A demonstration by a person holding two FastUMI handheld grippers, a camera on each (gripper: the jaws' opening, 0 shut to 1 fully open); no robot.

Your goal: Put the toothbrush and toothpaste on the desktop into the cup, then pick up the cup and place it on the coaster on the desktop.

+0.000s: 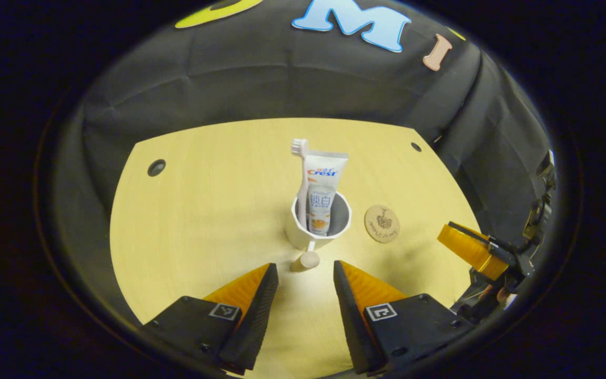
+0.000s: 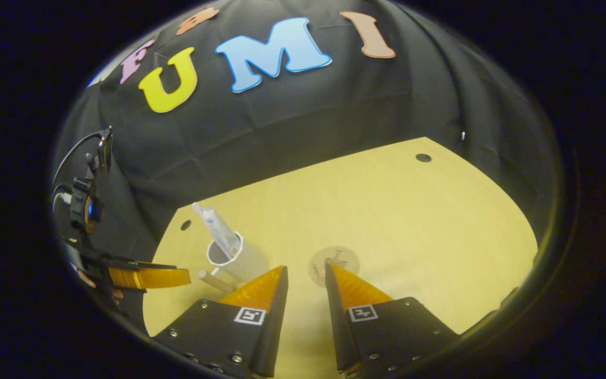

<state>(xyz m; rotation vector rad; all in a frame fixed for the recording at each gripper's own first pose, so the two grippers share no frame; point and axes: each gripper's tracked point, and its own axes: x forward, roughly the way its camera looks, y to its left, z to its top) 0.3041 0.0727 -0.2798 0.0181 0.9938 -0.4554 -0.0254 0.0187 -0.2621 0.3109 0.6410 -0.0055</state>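
A white cup stands mid-table with a white toothbrush and a toothpaste tube upright inside it. Its peg-like handle points at my left gripper, which is open just short of the handle. A round wooden coaster lies on the table to the cup's right, apart from it. In the right gripper view, my right gripper is open above the near edge of the coaster, with the cup to its left and the tube leaning out of it.
The pale wooden table has small dark holes near its far corners. Black cloth walls close in behind and beside it. The other gripper hovers at the table's right edge; the left one appears at the left edge.
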